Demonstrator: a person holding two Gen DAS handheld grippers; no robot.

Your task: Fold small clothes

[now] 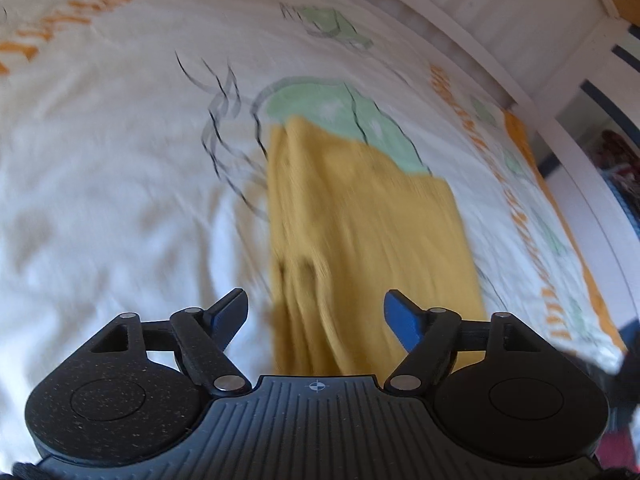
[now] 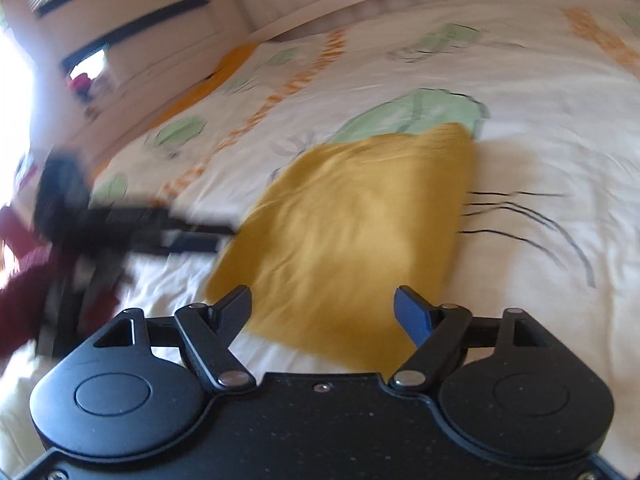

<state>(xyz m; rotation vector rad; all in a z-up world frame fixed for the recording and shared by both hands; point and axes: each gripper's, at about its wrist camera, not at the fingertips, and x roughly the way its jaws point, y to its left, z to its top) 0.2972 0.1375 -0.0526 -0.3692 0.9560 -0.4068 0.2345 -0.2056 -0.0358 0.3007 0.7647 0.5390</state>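
White printed bedspread [image 1: 100, 160], white slatted bed frame [image 1: 500, 12], bright daylight

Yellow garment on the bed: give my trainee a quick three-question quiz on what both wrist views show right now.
1. True or false: the left gripper is clamped on the yellow garment.
2. Multiple choice: the yellow garment lies on A) a wooden floor, B) a printed bedsheet, C) a chair.
3. Fill in: the right gripper has its jaws ____.

Key: 1 false, its jaws stand apart and hold nothing. 2 B. 3 open.
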